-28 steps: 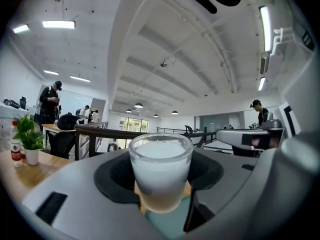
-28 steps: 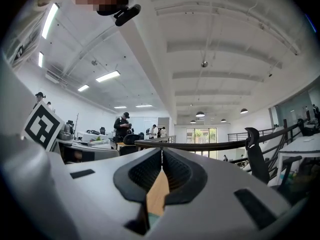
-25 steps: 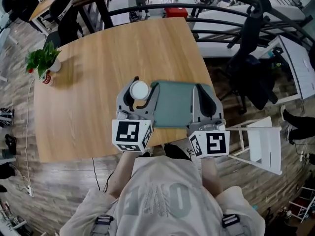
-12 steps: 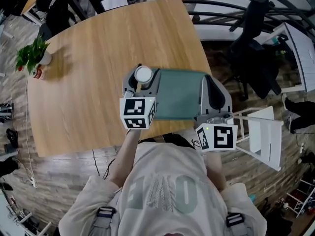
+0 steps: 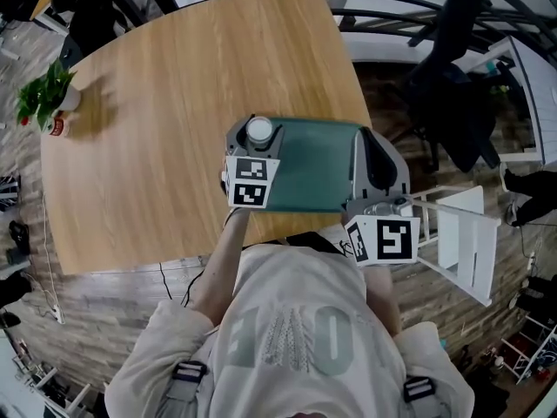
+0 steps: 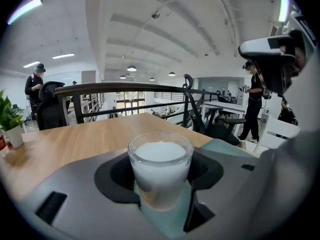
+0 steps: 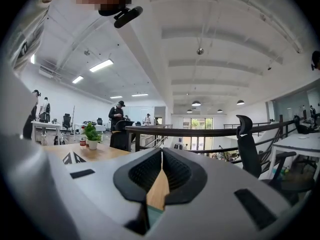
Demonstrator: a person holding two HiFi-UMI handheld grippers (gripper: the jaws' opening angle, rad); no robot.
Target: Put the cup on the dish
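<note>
A clear glass cup (image 5: 259, 131) with white contents sits between the jaws of my left gripper (image 5: 258, 135), which is shut on it. The cup (image 6: 160, 170) stands upright, low over the left end of the teal rectangular dish (image 5: 315, 177); whether it touches the dish I cannot tell. Teal dish surface (image 6: 223, 147) shows under and to the right of the cup. My right gripper (image 5: 377, 151) is at the dish's right edge, pointing level. Its jaws (image 7: 161, 173) are shut, with only a thin slit through which wood and a bit of teal show.
The dish lies near the front right corner of a wooden table (image 5: 165, 103). A small potted plant (image 5: 45, 103) stands at the table's far left. A white folding chair (image 5: 457, 238) and a black office chair (image 5: 452, 77) stand right of the table; a dark railing (image 6: 125, 89) runs behind.
My left gripper has come down with the cup toward the dish's left end. The right gripper has shifted a little along the dish's right edge.
</note>
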